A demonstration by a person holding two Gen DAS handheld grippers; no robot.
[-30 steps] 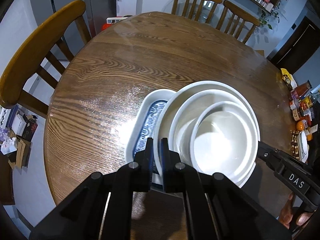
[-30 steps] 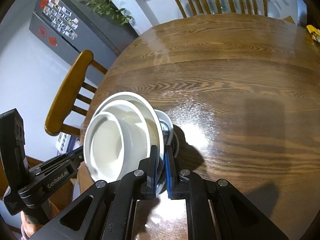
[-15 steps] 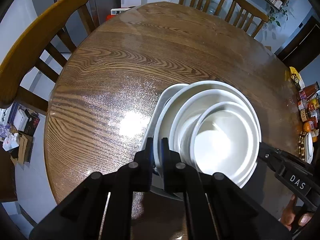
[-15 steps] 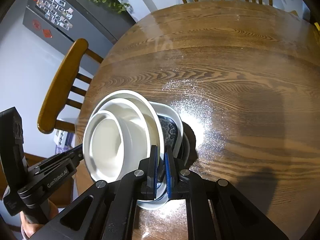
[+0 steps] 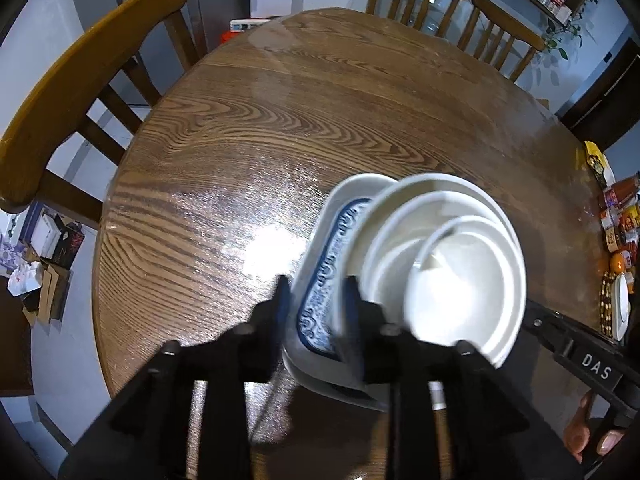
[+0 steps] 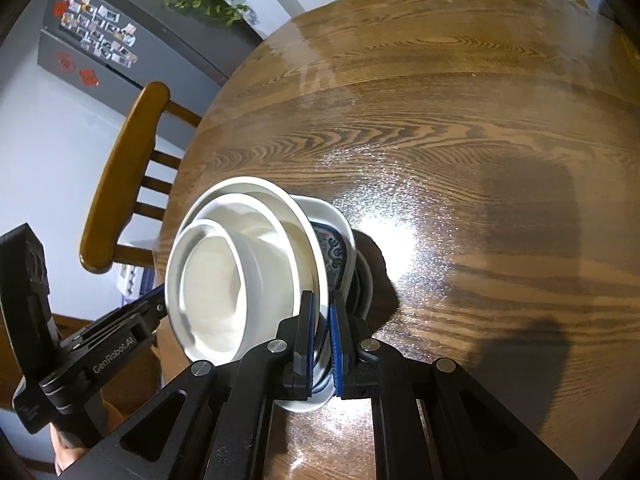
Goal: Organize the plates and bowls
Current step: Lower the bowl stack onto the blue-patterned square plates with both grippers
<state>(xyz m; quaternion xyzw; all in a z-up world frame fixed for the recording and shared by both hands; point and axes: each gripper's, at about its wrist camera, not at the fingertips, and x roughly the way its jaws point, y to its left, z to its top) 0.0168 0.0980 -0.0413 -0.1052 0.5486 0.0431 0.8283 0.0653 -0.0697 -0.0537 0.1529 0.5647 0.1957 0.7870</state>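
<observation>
A stack of dishes sits near the front edge of the round wooden table (image 5: 280,120). A white rectangular plate with a blue pattern (image 5: 326,280) is at the bottom, with nested white bowls (image 5: 452,280) on top. My left gripper (image 5: 316,300) is open, its fingers standing on either side of the plate's left rim. My right gripper (image 6: 322,328) is shut on the plate's right rim (image 6: 340,240), beside the white bowls (image 6: 232,276). The stack looks tilted.
Wooden chairs stand at the left (image 5: 60,100) and at the far side (image 5: 460,4). Jars and packets (image 5: 616,220) crowd the table's right edge. A grey fridge (image 6: 100,40) stands behind the left chair.
My left gripper has opened and let go of the plate rim. The right gripper stays shut on the plate. Both views have shifted a little over the table.
</observation>
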